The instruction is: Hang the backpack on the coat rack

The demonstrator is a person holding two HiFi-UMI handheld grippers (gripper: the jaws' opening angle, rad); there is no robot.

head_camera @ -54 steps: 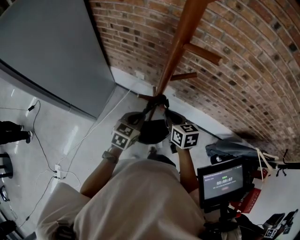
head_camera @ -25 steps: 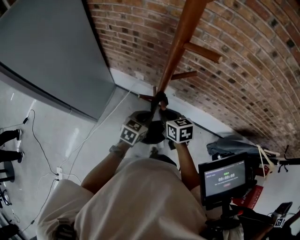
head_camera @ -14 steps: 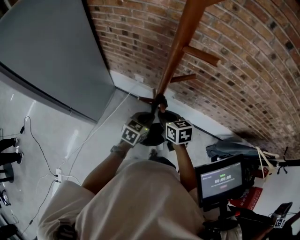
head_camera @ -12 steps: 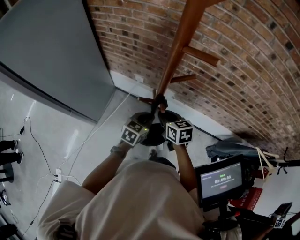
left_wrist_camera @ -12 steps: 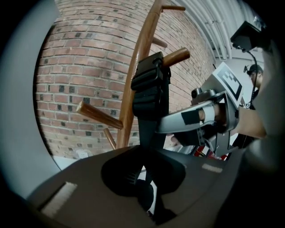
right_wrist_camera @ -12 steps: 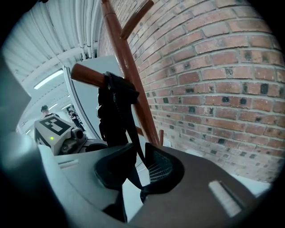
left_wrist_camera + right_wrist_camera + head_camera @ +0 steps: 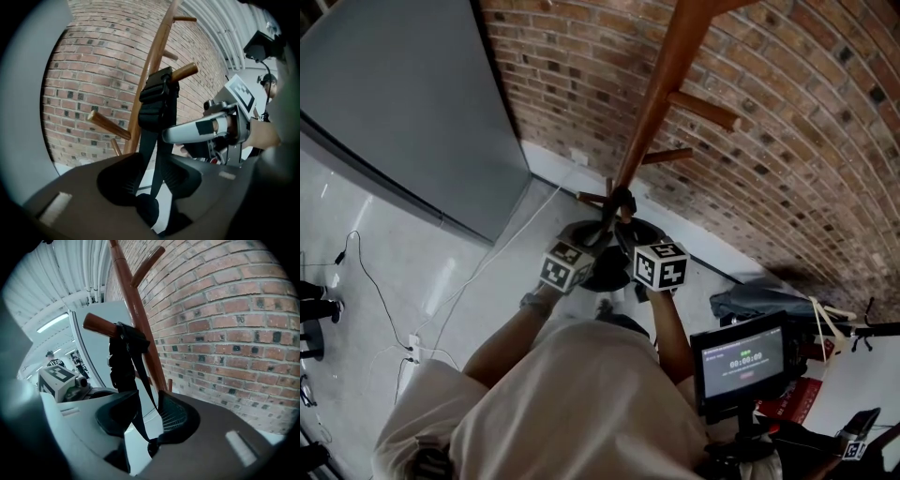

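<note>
- The step in hand, as I am judging it, is seating the strap [image 7: 157, 96] over a peg [image 7: 183, 71] of the coat rack [image 7: 661, 84] and letting the peg take the weight.
- The left tongs [image 7: 152, 180] are sitting closed to a narrow gap, pinching two runs of the black strap between the pads.
- The right tongs [image 7: 147, 420] are doing much the same, narrowed down on a single thin run that is slanting across the gap.
- Doing this well is probably meaning lowering both tongs together, so the loop is sliding back toward the pole rather than out toward the peg's tip.
- I would be keeping the strap taut until the peg is clearly bearing the load, then opening one pair of tongs at a time, the second one ready to catch a slip.
- The upward tilt of the peg is helping here, though a loop resting near the tip is risking a slide off.
- The backpack [image 7: 605, 270] is looking black and soft, its body hanging just below the tongs between the two marker cubes, close to the foot of the rack.
- Its strap is rising from there to the peg, where a broader padded section is draping over the wood, with flat webbing running down beneath.
- Whether the body is touching the floor is not showing in any view.
</note>
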